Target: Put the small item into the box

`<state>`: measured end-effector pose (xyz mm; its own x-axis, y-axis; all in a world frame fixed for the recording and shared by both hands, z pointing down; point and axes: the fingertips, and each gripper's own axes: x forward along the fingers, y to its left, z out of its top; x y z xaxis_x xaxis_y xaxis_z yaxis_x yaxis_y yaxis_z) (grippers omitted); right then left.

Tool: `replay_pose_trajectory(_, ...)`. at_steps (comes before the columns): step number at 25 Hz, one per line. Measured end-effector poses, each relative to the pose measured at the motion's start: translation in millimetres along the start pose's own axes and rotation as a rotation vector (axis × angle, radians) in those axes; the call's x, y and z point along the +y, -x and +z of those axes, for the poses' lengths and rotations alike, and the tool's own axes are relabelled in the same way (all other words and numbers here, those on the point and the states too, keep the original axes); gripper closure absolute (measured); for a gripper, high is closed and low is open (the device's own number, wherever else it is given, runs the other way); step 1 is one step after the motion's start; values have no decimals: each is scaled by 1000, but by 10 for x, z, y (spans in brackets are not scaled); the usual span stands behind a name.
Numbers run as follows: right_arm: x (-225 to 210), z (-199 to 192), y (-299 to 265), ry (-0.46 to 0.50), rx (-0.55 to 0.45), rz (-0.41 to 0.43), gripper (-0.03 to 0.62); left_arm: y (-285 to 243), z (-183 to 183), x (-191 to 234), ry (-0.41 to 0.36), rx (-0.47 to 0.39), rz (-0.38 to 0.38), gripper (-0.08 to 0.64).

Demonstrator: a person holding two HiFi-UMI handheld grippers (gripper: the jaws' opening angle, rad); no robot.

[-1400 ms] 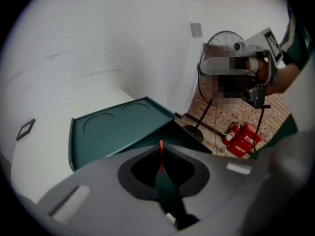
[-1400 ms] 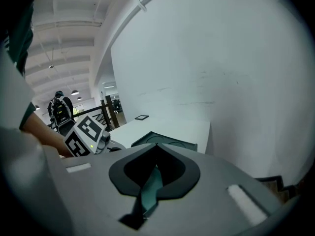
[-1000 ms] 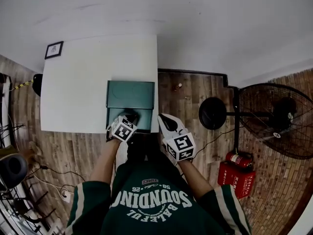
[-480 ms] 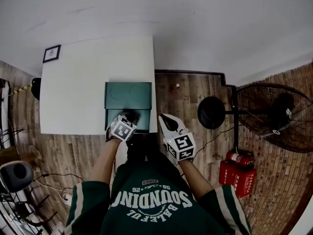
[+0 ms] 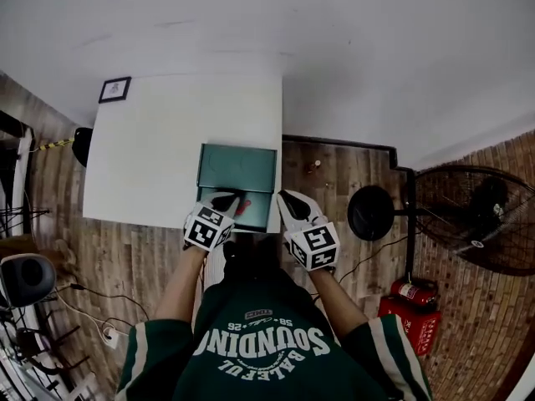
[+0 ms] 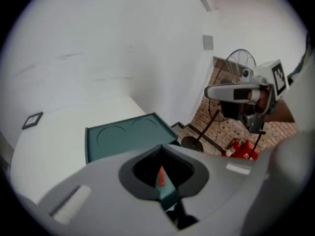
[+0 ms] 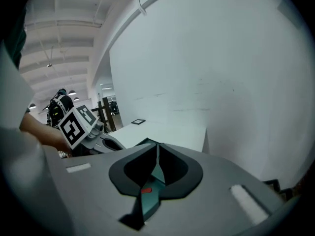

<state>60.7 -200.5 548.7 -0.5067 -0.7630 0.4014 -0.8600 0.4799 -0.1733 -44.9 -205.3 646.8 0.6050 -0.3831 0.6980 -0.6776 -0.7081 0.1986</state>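
The table [image 5: 150, 157] fills the upper left, with the box [image 5: 238, 167] at centre. At its lower edge your left gripper [image 5: 229, 202] pinches what looks like the red item [image 5: 242, 206]. Your right gripper [image 5: 289, 200] is pressed together, bare. Next, carry the item over the box and release it.

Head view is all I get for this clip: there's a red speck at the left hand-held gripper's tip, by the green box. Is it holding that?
Observer: It looks so: in its own view the left hand-held gripper is shut on a small red item at the jaw tips.
Operator: And the right one?
Observer: Its view shows the right hand-held gripper shut, with nothing between the jaws.
Operator: Is the box open?
Observer: The left gripper view shows the box top as a flat green face with two round recesses; no opening shows.
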Motion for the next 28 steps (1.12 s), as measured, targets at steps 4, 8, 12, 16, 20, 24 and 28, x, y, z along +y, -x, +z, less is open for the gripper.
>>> replay_pose_trajectory(4,22,172,-46,11,-33,2,589,266,245,76,17,-148,45,508)
replay_pose_trajectory(8,53,394,-66,39,-84,12,589,607,561,157,46,-306,93,508)
replay_pose_trajectory(12,90,590,-91,67,-131,27,589,882,790,213,59,-391,120,508)
replay_pose_trajectory(16,112,741,-97,98,-170,23,588,1088,968,223,43,-453,146,508)
replay_pose_trajectory(20,138,822,-99,113,-183,37,588,1160,1040,235,39,-475,166,508)
replay_pose_trajectory(24,156,842,-109,115,-186,50,588,1183,1039,251,48,-492,182,508)
replay_pose_trajectory(28,152,833,-95,112,-185,53,589,1186,1047,238,61,-498,183,508)
